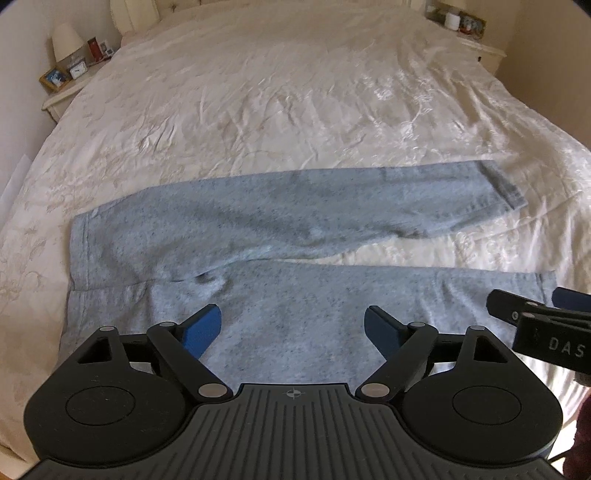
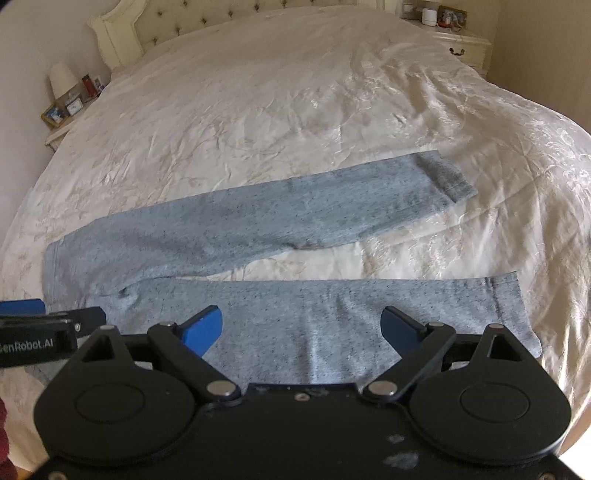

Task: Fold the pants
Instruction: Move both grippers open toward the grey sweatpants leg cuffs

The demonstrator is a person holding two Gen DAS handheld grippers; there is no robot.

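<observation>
Grey pants lie flat below both wide-open, empty claws.

In front of me lies a wide bed under a cream bedspread with a faint sheen, a floral pattern and many small creases. At its far end I see a pale tufted headboard. On my left stands a cream nightstand carrying a lamp with a white shade, a small white clock, a gold-framed picture and a red item too small for me to identify. On the far right stands another cream nightstand with a dark drawer handle, holding a white cylinder and a framed photo.
</observation>
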